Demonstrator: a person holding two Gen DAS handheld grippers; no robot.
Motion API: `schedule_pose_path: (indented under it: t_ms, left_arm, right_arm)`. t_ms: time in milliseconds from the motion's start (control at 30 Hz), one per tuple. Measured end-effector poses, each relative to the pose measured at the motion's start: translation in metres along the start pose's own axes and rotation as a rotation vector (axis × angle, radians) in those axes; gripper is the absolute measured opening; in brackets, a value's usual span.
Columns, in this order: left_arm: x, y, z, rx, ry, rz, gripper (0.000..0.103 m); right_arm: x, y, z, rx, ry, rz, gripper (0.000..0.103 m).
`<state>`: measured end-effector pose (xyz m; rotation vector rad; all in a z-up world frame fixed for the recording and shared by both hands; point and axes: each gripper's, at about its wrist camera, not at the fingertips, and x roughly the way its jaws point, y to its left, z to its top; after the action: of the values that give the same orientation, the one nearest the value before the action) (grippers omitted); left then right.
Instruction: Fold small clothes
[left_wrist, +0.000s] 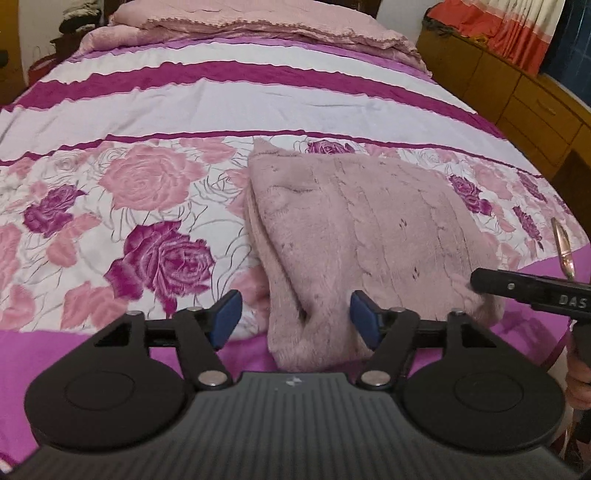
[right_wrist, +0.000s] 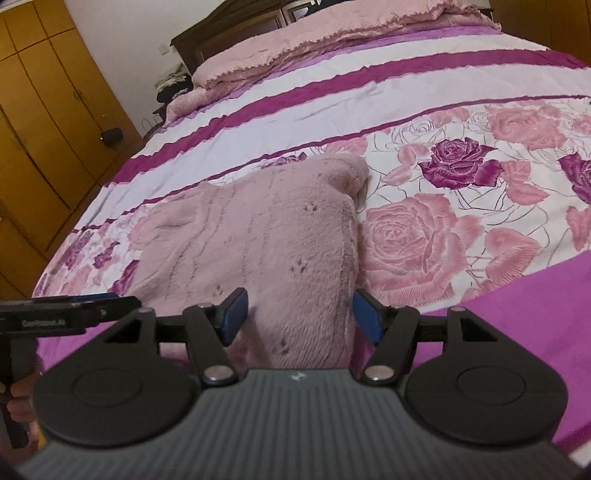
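Pink fuzzy garment (left_wrist: 369, 236) folded on floral bedspread (left_wrist: 110, 206), both hand-held grippers (left_wrist: 295, 317) (right_wrist: 295, 317) open, empty

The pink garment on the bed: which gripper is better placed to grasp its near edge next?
Probably neither: both look equal. The left gripper and the right gripper each have open jaws around a near corner of the pink garment.

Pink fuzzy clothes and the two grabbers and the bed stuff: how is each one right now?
Pink fuzzy garment: folded, lying flat on the bedspread.
Left gripper: open, near edge of the garment between its pads, not pinched.
Right gripper: open, garment's corner between its pads.
Floral bedspread: spread out.
Pink quilt: bunched at the head of the bed.
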<state>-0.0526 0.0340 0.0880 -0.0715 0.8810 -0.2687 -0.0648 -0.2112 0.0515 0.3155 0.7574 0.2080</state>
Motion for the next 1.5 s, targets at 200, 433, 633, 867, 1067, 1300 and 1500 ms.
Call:
schedule_pose_path:
  t_ms: [200,433,633,867,1067,1300,1500]
  left_arm:
    - [-0.006,-0.020,-0.025,0.000,0.000,0.061,0.090]
    - [0.015,-0.045,-0.051,0.041,0.009,0.140,0.093]
    - [0.035,-0.056,-0.065,0.062,0.024,0.197,0.095]
    - [0.045,-0.054,-0.072,0.046,0.002,0.218,0.099]
    - [0.047,-0.055,-0.078,0.062,-0.028,0.228,0.101]
    - [0.048,-0.053,-0.080,0.066,-0.049,0.223,0.101]
    - [0.047,-0.054,-0.083,0.069,-0.053,0.223,0.101]
  right_arm:
    - [-0.019,0.015,-0.021,-0.080,-0.029,-0.034,0.068]
    - [-0.013,0.020,-0.056,-0.192,-0.048,-0.180,0.068]
    - [-0.004,0.016,-0.076,-0.213,-0.066,-0.233,0.068]
    - [0.001,0.015,-0.083,-0.208,-0.088,-0.245,0.069]
    - [0.002,0.016,-0.086,-0.208,-0.098,-0.254,0.070]
    - [0.003,0.017,-0.087,-0.208,-0.099,-0.257,0.071]
    - [0.003,0.018,-0.088,-0.212,-0.099,-0.259,0.072]
